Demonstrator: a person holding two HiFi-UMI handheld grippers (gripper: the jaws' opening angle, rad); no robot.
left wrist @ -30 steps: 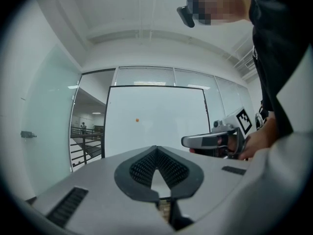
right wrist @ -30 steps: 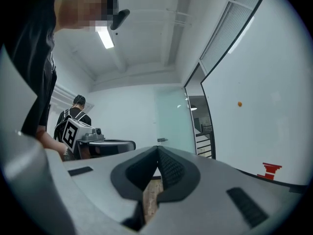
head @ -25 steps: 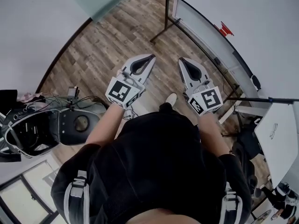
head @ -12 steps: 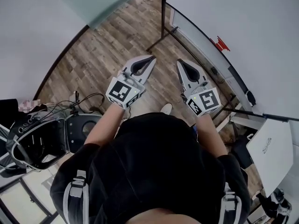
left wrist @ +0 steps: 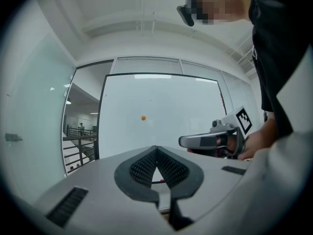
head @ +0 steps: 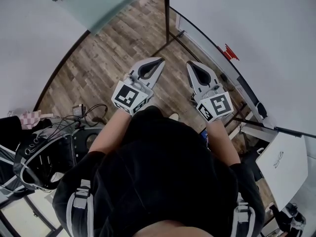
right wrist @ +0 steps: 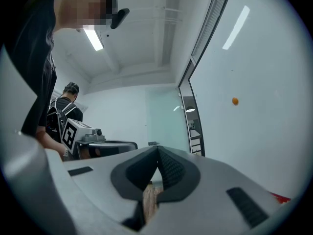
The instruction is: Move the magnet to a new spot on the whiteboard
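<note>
We find the left gripper (left wrist: pixel 156 149) and the right gripper (right wrist: pixel 157 148) held level, facing the whiteboard (left wrist: pixel 166 102). The fingers of each are pressed together with nothing between them. The orange magnet (left wrist: pixel 143 117) sits on the whiteboard, well apart from both grippers, untouched.

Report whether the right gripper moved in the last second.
Yes. The grey right gripper has advanced alongside the large whiteboard: the small red object on its lower edge now sits nearer the gripper.
</note>
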